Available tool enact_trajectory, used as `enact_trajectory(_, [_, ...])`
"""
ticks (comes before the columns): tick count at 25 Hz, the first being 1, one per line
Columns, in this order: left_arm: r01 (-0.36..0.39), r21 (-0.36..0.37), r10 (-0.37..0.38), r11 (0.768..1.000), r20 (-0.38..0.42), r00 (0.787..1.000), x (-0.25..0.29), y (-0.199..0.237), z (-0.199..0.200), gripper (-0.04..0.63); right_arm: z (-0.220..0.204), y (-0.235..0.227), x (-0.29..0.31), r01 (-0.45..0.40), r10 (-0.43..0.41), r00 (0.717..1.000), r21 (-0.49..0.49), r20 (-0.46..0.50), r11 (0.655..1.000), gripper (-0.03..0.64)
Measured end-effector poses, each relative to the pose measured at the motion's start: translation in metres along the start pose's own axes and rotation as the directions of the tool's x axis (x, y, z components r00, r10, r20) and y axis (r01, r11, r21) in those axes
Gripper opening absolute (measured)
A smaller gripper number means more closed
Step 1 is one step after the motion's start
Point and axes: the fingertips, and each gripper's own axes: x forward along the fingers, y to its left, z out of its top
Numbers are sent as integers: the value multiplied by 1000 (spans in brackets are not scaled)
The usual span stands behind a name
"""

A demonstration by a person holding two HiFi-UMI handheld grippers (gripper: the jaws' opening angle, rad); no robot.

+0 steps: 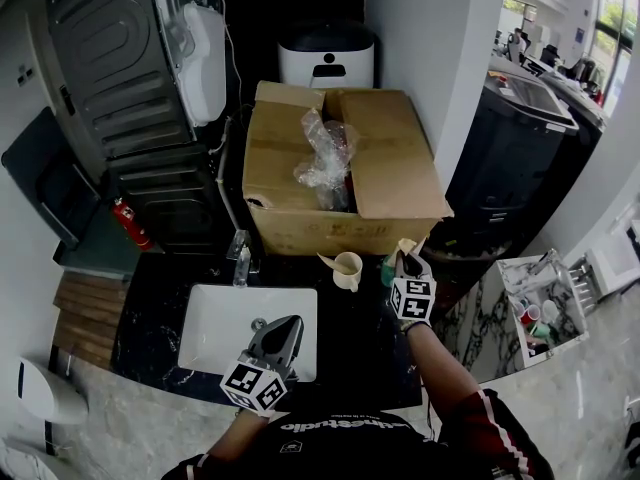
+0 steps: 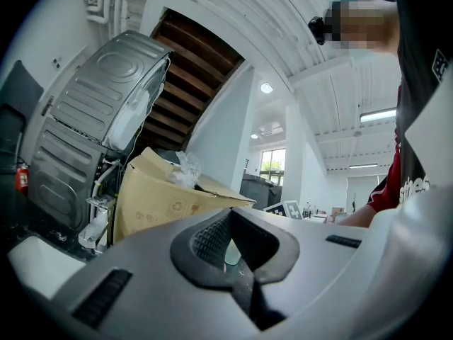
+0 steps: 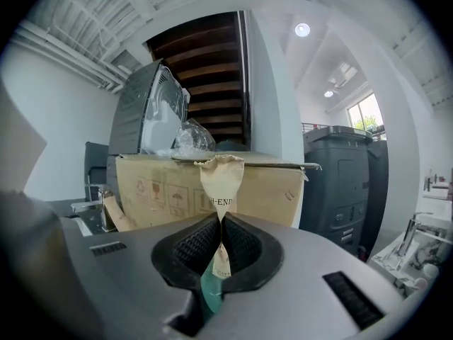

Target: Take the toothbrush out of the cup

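The right gripper (image 3: 221, 241) is clamped on the toothbrush (image 3: 221, 179), a paper-wrapped one standing upright between the pads, with its crimped top above the jaws and in front of the box (image 3: 163, 186). Something green shows below the jaws, probably the cup (image 1: 387, 269) on the dark counter. I judge the lift to be under way, with the lower end perhaps not clear of the rim; no view settles that. The left gripper (image 2: 243, 264) is closed on nothing and hangs level over the sink (image 1: 215, 318), well apart from the work. The next move calls for a straight upward pull without the wrapper slipping through the pads, then a sideways move away from the beige mug (image 1: 347, 269) beside it
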Motion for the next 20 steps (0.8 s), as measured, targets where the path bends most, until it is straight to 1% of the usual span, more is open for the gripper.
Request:
enact_trajectory(3, [-2,-8,2,1000,-3,1000,0,-1,-1,14,9,0,-1,0,0,1000,-10,13,1000,41])
enact_trajectory(7, [10,-4,-10,1000,-6,1000,0,-5,-2,14,23,-2,-4,2,-2,999,6,39,1000,41])
enact_trajectory(13, [14,-4,-14,1000,-4,1000,0,-7,-2,14,50,5,-6,-20,21,996,-4,92,1000,40])
enact_trajectory(20, [11,-10,-11,1000,-1,1000,-2,-8,-4,14,50,8,-9,-27,28,996,-12,90,1000,40])
